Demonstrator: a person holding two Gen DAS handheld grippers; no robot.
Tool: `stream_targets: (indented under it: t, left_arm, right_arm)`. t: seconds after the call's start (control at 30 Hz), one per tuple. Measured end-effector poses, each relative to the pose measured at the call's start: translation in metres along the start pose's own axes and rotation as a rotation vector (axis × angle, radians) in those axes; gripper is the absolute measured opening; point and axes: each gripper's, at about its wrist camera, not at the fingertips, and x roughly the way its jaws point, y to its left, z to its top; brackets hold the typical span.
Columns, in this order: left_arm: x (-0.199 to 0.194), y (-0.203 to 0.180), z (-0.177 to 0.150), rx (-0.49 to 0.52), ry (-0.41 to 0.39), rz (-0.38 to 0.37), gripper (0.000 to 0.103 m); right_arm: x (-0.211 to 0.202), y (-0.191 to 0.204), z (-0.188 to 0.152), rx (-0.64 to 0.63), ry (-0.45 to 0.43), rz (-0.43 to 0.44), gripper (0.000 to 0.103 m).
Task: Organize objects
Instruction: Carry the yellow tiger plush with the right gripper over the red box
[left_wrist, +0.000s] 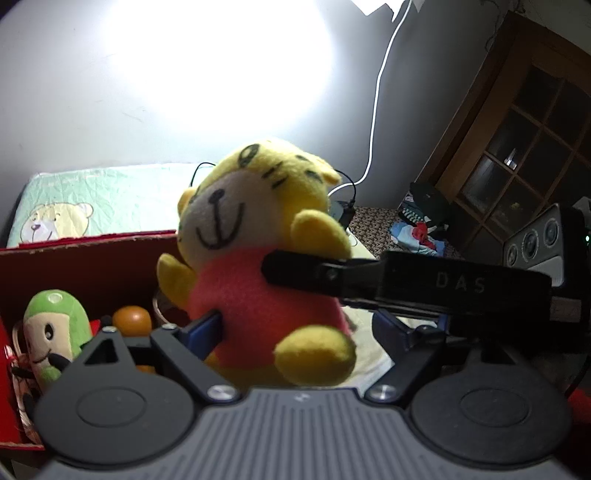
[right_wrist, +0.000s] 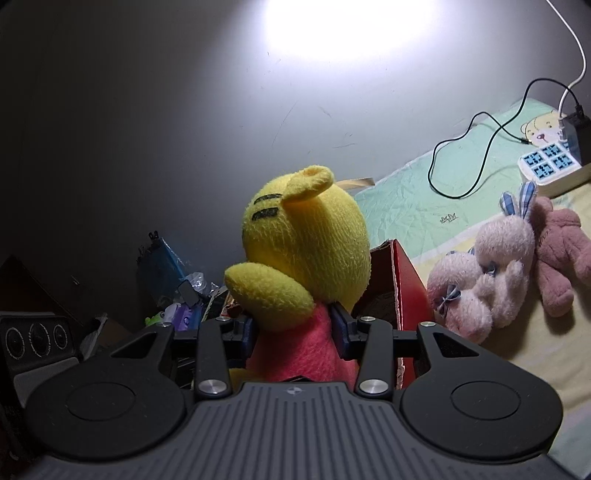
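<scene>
Both claws meet on one toy. Right gripper (right_wrist: 295, 332) has its two blue pads pressed into the pink body of the yellow plush tiger with the pink shirt (right_wrist: 303, 258), one pad on each side, so it is pinching the toy and holds it upright. In the left wrist view the left gripper (left_wrist: 291, 325) stands around the same tiger (left_wrist: 255, 266): its left blue pad (left_wrist: 205, 328) touches the pink shirt, but its other pad is hidden behind the right gripper's black finger, so I cannot tell if it is really clamped or only beside the toy.

Behind the tiger and to its left stands the open red cardboard box (left_wrist: 85, 266). Inside this box lie a green and cream plush doll (left_wrist: 55, 332) and an orange round object (left_wrist: 132, 319). To the right of the box, on the yellow and green bed sheet (right_wrist: 406, 199), lie a pale pink plush rabbit (right_wrist: 484, 273) and, touching it, a darker pink plush bear (right_wrist: 561, 254). Further behind them is a white power strip (right_wrist: 554, 170).
</scene>
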Motion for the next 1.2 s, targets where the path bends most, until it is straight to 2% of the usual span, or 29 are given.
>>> stream_targets:
  t: [0.07, 0.2, 0.43, 0.7, 0.93, 1.2]
  left_arm:
    - [0.001, 0.003, -0.001, 0.007, 0.006, 0.016, 0.085]
    - [0.006, 0.016, -0.004, -0.017, 0.033, -0.011, 0.085]
    - [0.029, 0.038, -0.011, -0.048, 0.091, -0.007, 0.085]
    - [0.05, 0.051, -0.013, -0.059, 0.153, 0.02, 0.085]
    - [0.062, 0.063, -0.018, -0.104, 0.215, 0.042, 0.085]
    - [0.066, 0.063, -0.02, -0.117, 0.233, 0.069, 0.087]
  right_arm:
    - [0.003, 0.003, 0.0, -0.021, 0.001, -0.015, 0.042]
    - [0.014, -0.001, -0.001, -0.012, 0.031, -0.056, 0.042]
    - [0.033, -0.012, -0.011, -0.007, 0.075, -0.119, 0.042]
    - [0.05, -0.011, -0.015, -0.043, 0.115, -0.137, 0.042]
    - [0.061, -0.029, -0.019, 0.06, 0.151, -0.14, 0.041]
    - [0.059, -0.03, -0.019, 0.066, 0.15, -0.128, 0.041]
